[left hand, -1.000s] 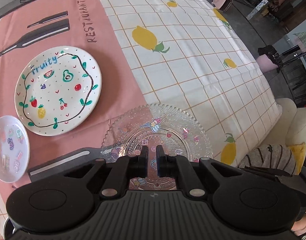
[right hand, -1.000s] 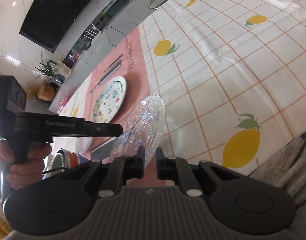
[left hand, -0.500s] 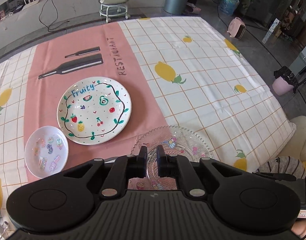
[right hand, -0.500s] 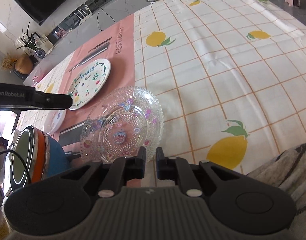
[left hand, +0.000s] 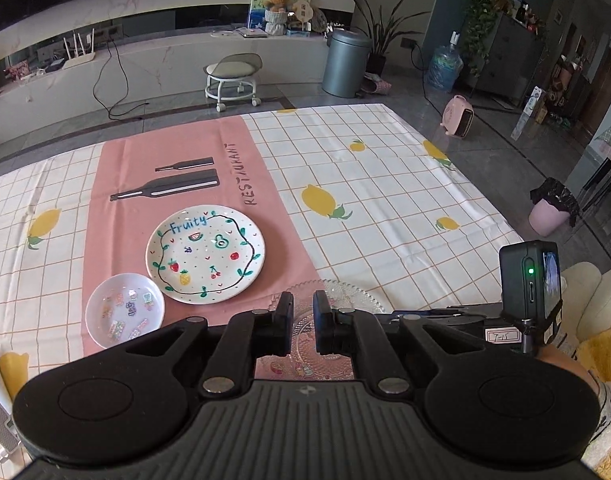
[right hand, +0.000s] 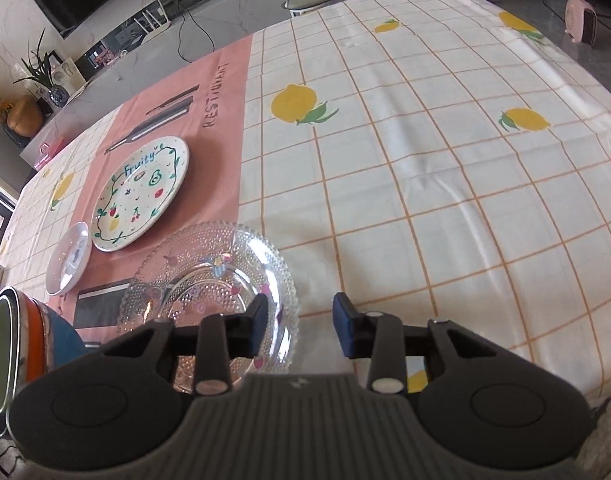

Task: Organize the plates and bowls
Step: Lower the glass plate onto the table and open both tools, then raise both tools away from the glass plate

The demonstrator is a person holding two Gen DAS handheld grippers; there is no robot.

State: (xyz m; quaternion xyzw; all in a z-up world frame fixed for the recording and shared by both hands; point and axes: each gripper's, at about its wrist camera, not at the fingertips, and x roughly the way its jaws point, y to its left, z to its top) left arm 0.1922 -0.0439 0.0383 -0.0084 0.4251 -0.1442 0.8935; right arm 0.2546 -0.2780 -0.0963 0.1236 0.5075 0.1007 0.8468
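Three plates: one glass plate (right hand: 209,276), one fruit-painted plate (left hand: 205,255), one small plate (left hand: 124,310).

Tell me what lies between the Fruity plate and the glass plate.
Nothing: only a strip of bare pink tablecloth separates the Fruity plate from the glass plate. The right wrist view shows this best.

Your left gripper (left hand: 303,320) hangs above the tablecloth (left hand: 385,184) with its jaws nearly together and nothing between them. Below it lies the glass plate (left hand: 345,294). The Fruity plate (left hand: 205,254) sits on the pink strip, with the small dish (left hand: 124,311) just beside it.
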